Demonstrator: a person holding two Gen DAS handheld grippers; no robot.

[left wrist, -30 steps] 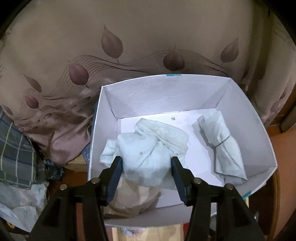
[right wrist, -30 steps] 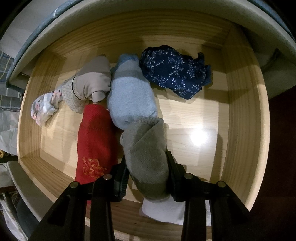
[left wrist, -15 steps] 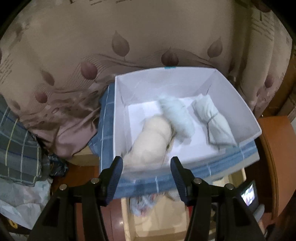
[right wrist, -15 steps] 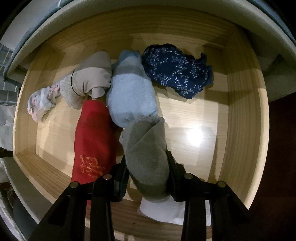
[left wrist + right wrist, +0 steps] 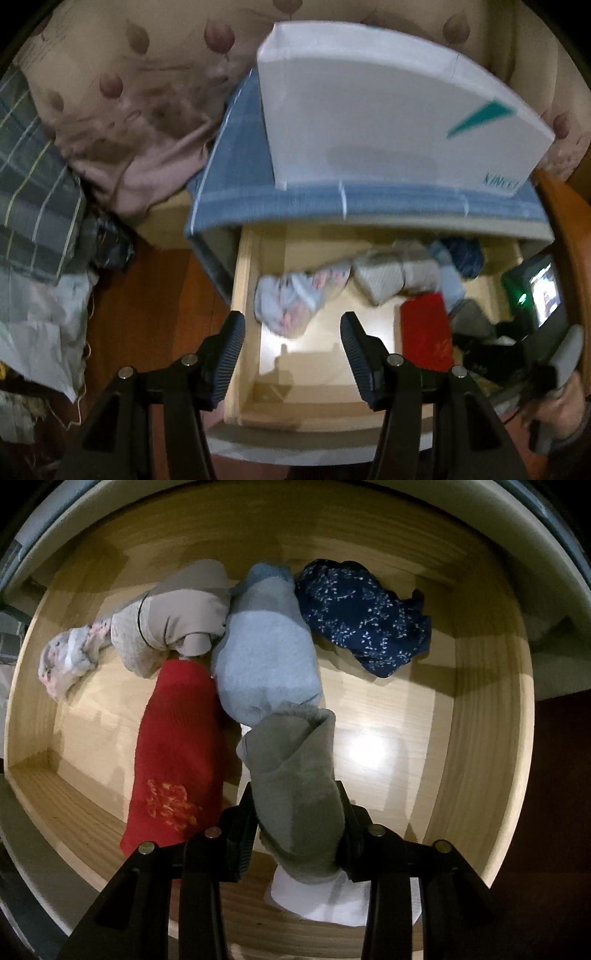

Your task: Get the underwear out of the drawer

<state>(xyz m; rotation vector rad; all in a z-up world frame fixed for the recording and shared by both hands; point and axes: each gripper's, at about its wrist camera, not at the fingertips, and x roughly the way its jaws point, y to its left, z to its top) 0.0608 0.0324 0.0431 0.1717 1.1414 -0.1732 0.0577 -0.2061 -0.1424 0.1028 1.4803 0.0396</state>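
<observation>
Right gripper (image 5: 297,825) clamping one grey roll (image 5: 295,794), left gripper (image 5: 293,338) gaping empty, six rolls in drawer (image 5: 491,686)

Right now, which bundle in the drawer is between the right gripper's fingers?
The grey-green bundle: the right gripper is clamped on it. The red, pale blue and navy bundles lie free.

the left wrist view looks steeply down from above the drawer (image 5: 251,258), its near edge at 6 o'clock, with a white box (image 5: 388,122) on the cabinet top at 12 o'clock; it is blurred. the right wrist view looks straight down from close inside the same drawer (image 5: 480,709), walls ringing the frame. both share the drawer floor, the red roll (image 5: 424,332) (image 5: 177,760) and the pale floral bundle (image 5: 291,299) (image 5: 66,661), lying at 9 o'clock in the right wrist view.
</observation>
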